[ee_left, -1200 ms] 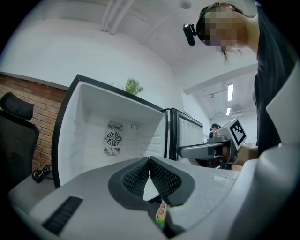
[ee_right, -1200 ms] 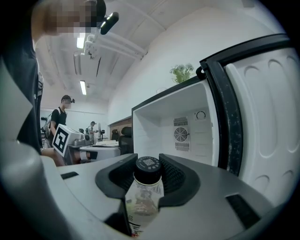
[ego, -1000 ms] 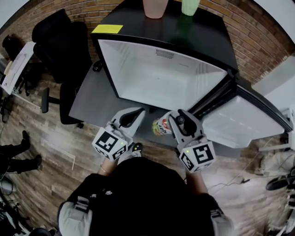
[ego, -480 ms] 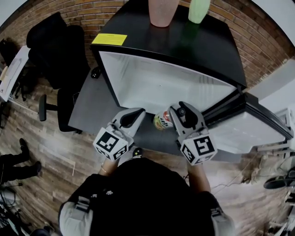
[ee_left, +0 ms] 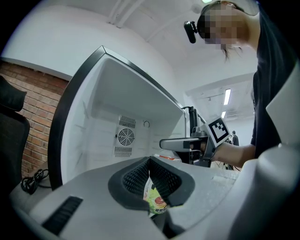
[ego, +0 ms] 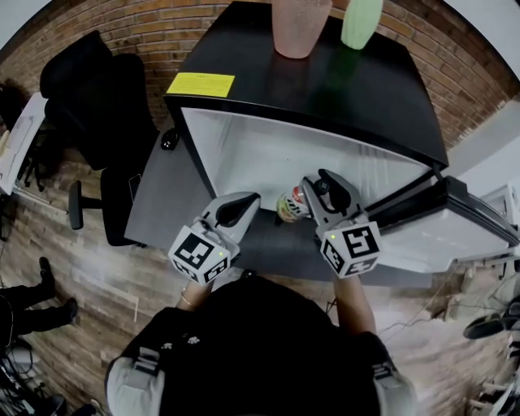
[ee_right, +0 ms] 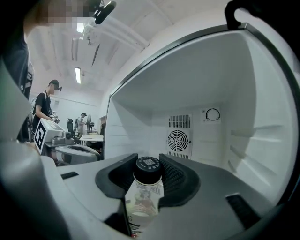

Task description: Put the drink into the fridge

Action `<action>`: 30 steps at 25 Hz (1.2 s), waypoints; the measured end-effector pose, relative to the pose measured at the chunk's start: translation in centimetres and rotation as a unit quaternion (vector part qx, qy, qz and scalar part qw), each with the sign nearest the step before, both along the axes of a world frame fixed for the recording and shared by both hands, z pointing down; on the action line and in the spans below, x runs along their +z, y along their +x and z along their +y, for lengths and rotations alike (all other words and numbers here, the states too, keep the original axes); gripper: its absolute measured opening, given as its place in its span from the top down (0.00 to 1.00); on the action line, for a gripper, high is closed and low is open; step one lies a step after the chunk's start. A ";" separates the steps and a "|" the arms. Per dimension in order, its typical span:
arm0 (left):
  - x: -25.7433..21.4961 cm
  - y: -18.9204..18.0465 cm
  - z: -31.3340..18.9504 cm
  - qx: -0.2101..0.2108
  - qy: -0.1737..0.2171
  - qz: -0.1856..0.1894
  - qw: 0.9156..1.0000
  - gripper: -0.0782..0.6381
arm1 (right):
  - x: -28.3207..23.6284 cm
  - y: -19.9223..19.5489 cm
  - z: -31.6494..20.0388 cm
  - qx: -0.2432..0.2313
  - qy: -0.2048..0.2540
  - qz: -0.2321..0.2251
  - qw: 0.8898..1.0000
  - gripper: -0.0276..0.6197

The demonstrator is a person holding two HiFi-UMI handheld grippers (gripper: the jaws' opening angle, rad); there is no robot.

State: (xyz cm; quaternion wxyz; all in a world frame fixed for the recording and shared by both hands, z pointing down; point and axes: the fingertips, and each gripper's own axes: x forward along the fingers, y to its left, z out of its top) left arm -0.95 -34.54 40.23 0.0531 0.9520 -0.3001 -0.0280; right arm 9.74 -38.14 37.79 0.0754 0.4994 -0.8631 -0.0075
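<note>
The small black fridge (ego: 244, 150) stands open and its white inside (ee_right: 220, 140) holds nothing that I can see. My right gripper (ego: 311, 193) is shut on the drink (ego: 288, 204), a small bottle with a black cap (ee_right: 148, 168) and a printed label. The bottle lies lengthwise between the jaws, cap pointing into the fridge, right at the opening's lower edge. My left gripper (ego: 242, 203) hangs just left of the drink, its jaws together and empty. Through the gap under its jaws a strip of the drink's label (ee_left: 157, 202) shows. The right gripper (ee_left: 187, 144) appears in the left gripper view.
The fridge door (ego: 443, 231) is swung out to the right. A pink cup (ego: 301, 24) and a green bottle (ego: 361, 20) stand on the fridge top. A black office chair (ego: 97, 89) is on the left, and a grey mat (ego: 158, 195) lies before the fridge.
Both grippers have moved forward toward the fridge opening. The drink, in the right gripper, has gone from over the mat to the fridge's lower edge.
</note>
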 end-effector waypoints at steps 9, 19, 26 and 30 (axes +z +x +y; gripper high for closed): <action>0.3 -1.0 -1.3 0.015 -0.002 -0.001 1.000 0.89 | 0.2 -0.2 -4.3 0.020 0.001 0.018 1.000 0.74; 1.2 -1.7 -2.7 0.015 -0.017 0.002 1.000 0.89 | 1.5 -0.5 -8.4 0.028 -0.016 0.056 0.998 0.74; 1.4 -1.6 -3.2 0.016 -0.020 0.003 1.000 0.89 | 3.0 0.0 -10.2 0.034 -0.030 0.062 0.997 0.74; 1.5 -1.7 -3.5 0.017 -0.024 0.003 1.000 0.89 | 3.0 0.0 -10.6 0.036 -0.028 0.063 0.997 0.74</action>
